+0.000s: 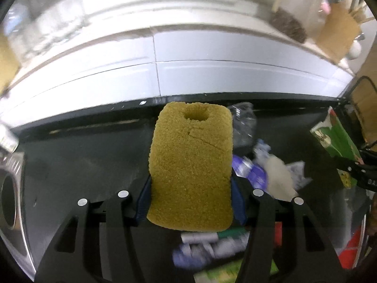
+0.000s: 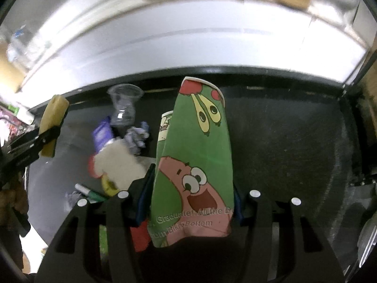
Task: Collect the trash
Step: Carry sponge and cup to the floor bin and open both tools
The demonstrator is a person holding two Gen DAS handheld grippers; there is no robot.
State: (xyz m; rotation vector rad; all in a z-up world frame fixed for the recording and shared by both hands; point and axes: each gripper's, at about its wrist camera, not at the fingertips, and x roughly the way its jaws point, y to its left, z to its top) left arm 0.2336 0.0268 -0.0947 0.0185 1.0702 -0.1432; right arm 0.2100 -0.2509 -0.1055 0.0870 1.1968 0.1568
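My left gripper (image 1: 190, 198) is shut on a yellow sponge (image 1: 190, 165) with a round hole near its top, held above a dark bin. The sponge also shows in the right wrist view (image 2: 53, 127), at the left. My right gripper (image 2: 192, 198) is shut on a flattened green cartoon paper cup (image 2: 195, 160), held over the same bin. That cup also shows at the right edge of the left wrist view (image 1: 337, 139). Trash lies below: a clear plastic cup (image 2: 124, 106), purple wrappers (image 2: 102, 134), a beige scrap (image 2: 117, 162) and markers (image 2: 90, 194).
The dark bin (image 2: 282, 129) has bare room on its right side. A white cabinet front (image 1: 188, 70) runs behind it. A steel sink (image 1: 11, 198) sits at the left. Cardboard (image 1: 337, 33) and a dark mat (image 1: 287, 26) lie beyond.
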